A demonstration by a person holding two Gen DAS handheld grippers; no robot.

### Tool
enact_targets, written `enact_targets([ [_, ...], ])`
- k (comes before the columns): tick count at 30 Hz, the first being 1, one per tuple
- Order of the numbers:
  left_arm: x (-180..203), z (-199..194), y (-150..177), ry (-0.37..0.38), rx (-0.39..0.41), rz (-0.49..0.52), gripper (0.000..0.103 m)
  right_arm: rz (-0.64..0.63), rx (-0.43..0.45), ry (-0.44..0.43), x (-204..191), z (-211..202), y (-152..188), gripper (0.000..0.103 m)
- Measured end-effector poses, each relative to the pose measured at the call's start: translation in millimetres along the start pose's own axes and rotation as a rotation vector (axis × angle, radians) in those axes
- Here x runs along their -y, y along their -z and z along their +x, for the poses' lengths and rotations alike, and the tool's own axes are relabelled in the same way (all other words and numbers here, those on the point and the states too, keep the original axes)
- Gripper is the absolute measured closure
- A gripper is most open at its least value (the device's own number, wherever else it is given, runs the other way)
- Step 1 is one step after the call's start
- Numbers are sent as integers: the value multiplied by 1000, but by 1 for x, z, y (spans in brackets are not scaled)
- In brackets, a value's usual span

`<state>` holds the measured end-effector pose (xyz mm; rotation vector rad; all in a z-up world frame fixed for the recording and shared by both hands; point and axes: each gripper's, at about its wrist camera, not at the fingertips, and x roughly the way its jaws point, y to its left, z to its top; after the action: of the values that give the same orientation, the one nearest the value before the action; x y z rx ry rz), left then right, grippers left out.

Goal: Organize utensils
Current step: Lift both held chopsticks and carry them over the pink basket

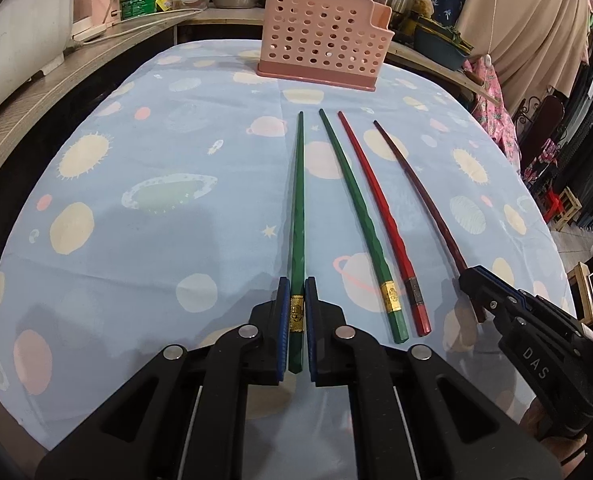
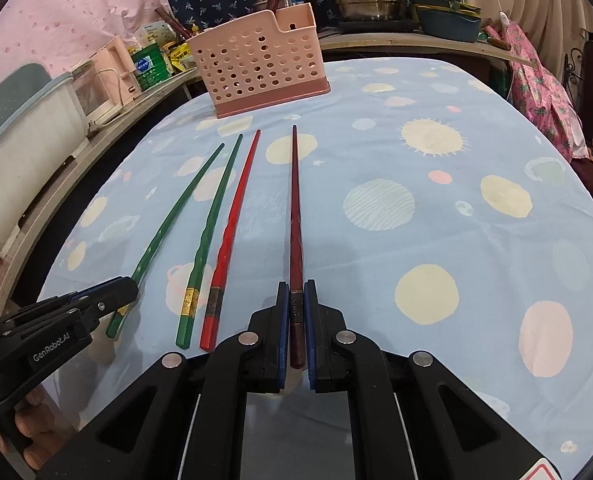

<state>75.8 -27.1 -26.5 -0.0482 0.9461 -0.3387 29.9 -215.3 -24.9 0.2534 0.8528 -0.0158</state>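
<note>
Blue planet-print cloth, four chopsticks laid out. Left gripper clamped on outer green chopstick; right gripper clamped on maroon chopstick. Grasp step. Next, likely: lift both, carry to pink holder at far edge.

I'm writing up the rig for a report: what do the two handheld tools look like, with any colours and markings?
Both are matte black with angular linkage arms joined by round silver pivot pins. The fingers carry blue ribbed pads on their inner faces. The left tool has "GenRobot.AI" printed in white on its side, seen from the right wrist view. The right tool has "DAS" in white, seen from the left wrist view. No cables or sleeves show.
</note>
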Motion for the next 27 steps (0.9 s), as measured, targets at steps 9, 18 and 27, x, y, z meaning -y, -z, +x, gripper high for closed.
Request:
enact_targets([
  [9, -4, -29, -19, 29, 73, -19, 96, 21, 73, -15, 3, -22, -25, 96],
  [18, -9, -55, -53, 38, 167, -37, 96, 23, 192, -32, 2, -52, -68, 96],
  [27, -8, -80, -102, 58, 269, -52, 96, 50, 293, -54, 1, -73, -110, 96],
])
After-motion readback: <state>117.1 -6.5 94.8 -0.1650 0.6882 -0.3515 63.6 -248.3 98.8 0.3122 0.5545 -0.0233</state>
